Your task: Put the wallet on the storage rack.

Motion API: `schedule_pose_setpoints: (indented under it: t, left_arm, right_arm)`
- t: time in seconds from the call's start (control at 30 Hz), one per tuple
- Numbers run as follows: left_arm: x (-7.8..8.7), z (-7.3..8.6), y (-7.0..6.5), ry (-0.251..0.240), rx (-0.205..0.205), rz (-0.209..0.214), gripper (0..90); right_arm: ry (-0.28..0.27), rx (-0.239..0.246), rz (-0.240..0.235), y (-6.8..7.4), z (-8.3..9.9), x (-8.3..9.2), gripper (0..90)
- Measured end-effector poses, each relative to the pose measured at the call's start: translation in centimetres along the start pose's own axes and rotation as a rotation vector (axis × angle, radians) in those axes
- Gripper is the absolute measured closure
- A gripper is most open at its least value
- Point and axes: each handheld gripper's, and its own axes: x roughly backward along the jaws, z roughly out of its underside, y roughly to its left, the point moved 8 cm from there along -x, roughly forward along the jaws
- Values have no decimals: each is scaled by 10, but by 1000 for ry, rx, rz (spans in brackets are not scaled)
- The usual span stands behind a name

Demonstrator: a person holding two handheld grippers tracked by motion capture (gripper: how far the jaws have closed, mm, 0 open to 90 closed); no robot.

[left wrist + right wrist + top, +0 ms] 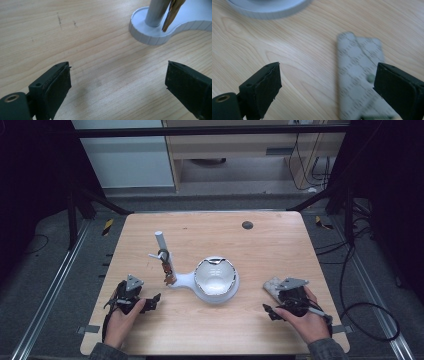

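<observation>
While both hands rest at the near edge in the high view, the wooden worktop (280, 250) carries a white stand (186, 280) at centre: a flat base with an upright white post (163, 249) at its left end and a white bowl (215, 276) seated on its right end. A small brownish item (169, 276), maybe keys, hangs against the post; too small to tell. A dark round spot (247, 225) sits far right of centre on the worktop. The left gripper (150, 303) is near left, jaws pointing right toward the stand, apart from it. The right gripper (272, 312) is near right, held in the right hand (306, 320); a grey patterned pouch (273, 286) lies just beside it on its far side. Jaw spread is hard to read from this height. Floor, rails and cables surround the worktop.

Left gripper view: the jaws stand wide apart with nothing between them, just bare wood. The rounded end of the stand base (150, 35) lies ahead to the right, the post (157, 12) rising from it, and a tan dangling piece (172, 13) touching or just beside the post.

Right gripper view: the jaws are wide apart and hold nothing. The grey patterned pouch (359, 75) lies flat ahead, blurred, partly hidden behind the right-hand jaw. The stand's white rim (269, 10) crosses the top left, well apart from the pouch.
</observation>
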Motion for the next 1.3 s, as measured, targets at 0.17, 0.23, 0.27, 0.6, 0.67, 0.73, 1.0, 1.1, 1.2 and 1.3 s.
schedule_pose_setpoints:
  t: [0.17, 0.23, 0.27, 0.6, 0.67, 0.73, 1.0, 1.1, 1.2, 1.3]
  left_arm:
    - [-7, 9, 3, 40, 4, 1, 54]
    - [-9, 10, 5, 47, 10, 2, 53]
    - [-9, 10, 5, 47, 9, -1, 53]
    - [-12, 11, 5, 28, 16, 6, 26]
    - [-12, 12, 5, 24, 15, 6, 22]
    - [-12, 12, 5, 24, 15, 6, 17]
    - [-12, 12, 5, 25, 14, 7, 12]
    - [-12, 12, 5, 25, 14, 7, 11]
    - [-12, 12, 4, 25, 14, 8, 10]
    - [-12, 11, 4, 25, 13, 8, 9]
  right_arm:
    - [57, -51, 9, -20, 9, 12, 96]
    - [74, -58, 3, -24, 10, 14, 113]
    - [85, -61, -2, -26, 10, 14, 127]
    - [220, -73, -11, -47, 6, 9, 163]
    - [242, -87, -19, -49, 6, 5, 163]
    - [272, -94, -28, -50, 9, 1, 162]
    - [375, -114, -37, -51, 17, -14, 175]
    - [401, -125, -36, -50, 18, -16, 177]
    - [421, -110, -35, -52, 20, -18, 185]
    - [429, -99, -40, -52, 21, -20, 201]
